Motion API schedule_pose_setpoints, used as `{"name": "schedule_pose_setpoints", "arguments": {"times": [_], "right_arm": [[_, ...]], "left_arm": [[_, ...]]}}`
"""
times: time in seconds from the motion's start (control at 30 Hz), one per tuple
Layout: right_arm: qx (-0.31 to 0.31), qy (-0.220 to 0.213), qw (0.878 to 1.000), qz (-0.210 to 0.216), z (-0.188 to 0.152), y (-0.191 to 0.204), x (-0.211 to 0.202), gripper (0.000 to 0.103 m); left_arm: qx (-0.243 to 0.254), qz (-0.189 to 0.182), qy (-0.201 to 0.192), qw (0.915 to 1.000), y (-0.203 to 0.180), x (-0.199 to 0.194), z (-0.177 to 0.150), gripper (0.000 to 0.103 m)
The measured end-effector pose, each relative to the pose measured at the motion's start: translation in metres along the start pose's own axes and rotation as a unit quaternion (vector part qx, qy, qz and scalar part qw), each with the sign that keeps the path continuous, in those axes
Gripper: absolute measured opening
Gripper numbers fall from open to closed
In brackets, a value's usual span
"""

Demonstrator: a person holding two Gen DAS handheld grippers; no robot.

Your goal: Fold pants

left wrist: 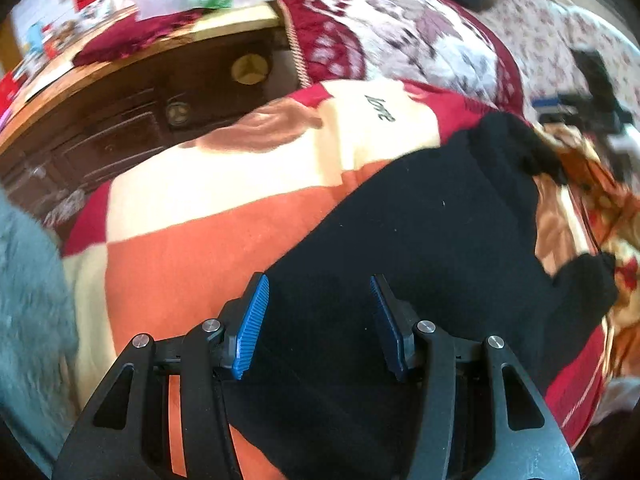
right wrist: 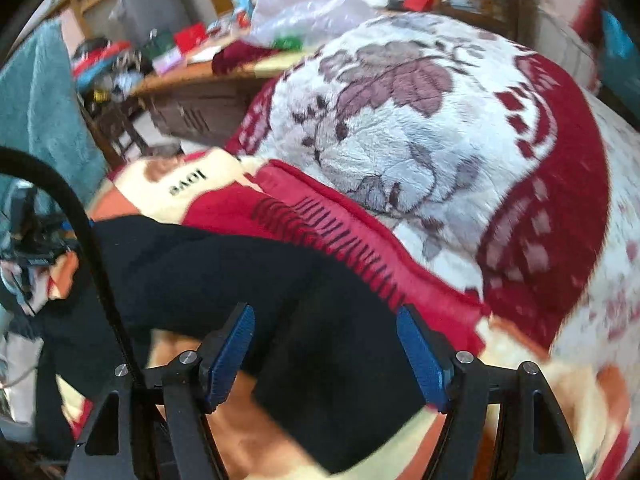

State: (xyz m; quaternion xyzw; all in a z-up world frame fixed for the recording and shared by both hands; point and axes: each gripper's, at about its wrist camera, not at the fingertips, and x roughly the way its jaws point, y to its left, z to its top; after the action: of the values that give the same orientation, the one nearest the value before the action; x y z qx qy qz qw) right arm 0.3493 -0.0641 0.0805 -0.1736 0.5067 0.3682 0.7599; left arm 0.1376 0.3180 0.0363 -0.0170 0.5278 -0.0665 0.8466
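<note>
pants made of soft black cloth [left wrist: 420,232] lie spread on a fuzzy blanket with orange, cream and red patches [left wrist: 208,216]. a big fluffy white and red quilt with flowers [right wrist: 420,128] is bunched up behind them, and a messy wooden desk [left wrist: 132,60] stands further back.

left gripper [left wrist: 318,326] hangs over one part of the black pants. its two blue pads [left wrist: 252,328] stand wide apart and nothing is between them. right gripper [right wrist: 326,356] hangs over another part of the pants [right wrist: 224,272], near the red edge of the blanket. its pads are wide apart too and hold nothing.

i think the folding is at the grabbing step, because no edge is pinched yet and the cloth looks mostly flat. the pictures are blurry, so i cannot tell which end is the waist.

next, each gripper should go down to an edge of the cloth, squeeze it, and both should lift together to bring one side over the other.
</note>
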Motion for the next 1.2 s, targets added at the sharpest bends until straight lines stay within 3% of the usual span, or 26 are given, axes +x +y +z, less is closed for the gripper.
{"name": "schedule_pose_setpoints", "arguments": {"times": [0.13, 0.33, 0.57, 0.63, 0.7, 0.73, 0.8, 0.83, 0.9, 1.2], "right_arm": [[-0.032, 0.030, 0.999, -0.013, 0.007, -0.003, 0.018, 0.072], [-0.048, 0.042, 0.998, -0.017, -0.002, -0.006, 0.028, 0.072], [-0.050, 0.058, 0.997, 0.000, -0.009, -0.011, 0.031, 0.071], [-0.040, 0.074, 0.996, 0.016, -0.010, -0.014, 0.037, 0.067], [-0.037, 0.076, 0.996, 0.015, -0.011, -0.015, 0.041, 0.051], [-0.038, 0.073, 0.997, 0.012, -0.011, -0.014, 0.042, 0.047], [-0.047, 0.072, 0.996, 0.013, -0.010, -0.008, 0.044, 0.028], [-0.058, 0.076, 0.995, 0.007, -0.011, -0.003, 0.045, 0.025], [-0.100, 0.079, 0.992, -0.013, -0.014, 0.013, 0.042, 0.014], [-0.165, 0.016, 0.982, -0.093, -0.032, 0.042, -0.047, 0.009]], "left_arm": [[0.035, -0.011, 0.014, 0.9992, 0.000, 0.009, 0.004, 0.051], [0.029, 0.003, 0.014, 0.9995, 0.013, 0.022, 0.015, 0.051], [0.049, -0.009, 0.025, 0.9984, 0.012, 0.032, 0.019, 0.051], [0.050, -0.006, 0.021, 0.9985, 0.008, 0.032, 0.022, 0.051], [0.049, -0.001, 0.020, 0.9986, 0.002, 0.034, 0.025, 0.047], [0.050, -0.001, 0.022, 0.9985, 0.000, 0.035, 0.025, 0.035], [0.065, 0.013, 0.016, 0.9977, -0.011, 0.035, 0.026, 0.025], [0.081, 0.028, 0.012, 0.9963, -0.020, 0.034, 0.025, 0.016], [0.089, 0.042, 0.004, 0.9951, -0.027, 0.030, 0.025, 0.011], [0.078, 0.043, -0.093, 0.9917, -0.042, -0.049, 0.015, 0.004]]}}
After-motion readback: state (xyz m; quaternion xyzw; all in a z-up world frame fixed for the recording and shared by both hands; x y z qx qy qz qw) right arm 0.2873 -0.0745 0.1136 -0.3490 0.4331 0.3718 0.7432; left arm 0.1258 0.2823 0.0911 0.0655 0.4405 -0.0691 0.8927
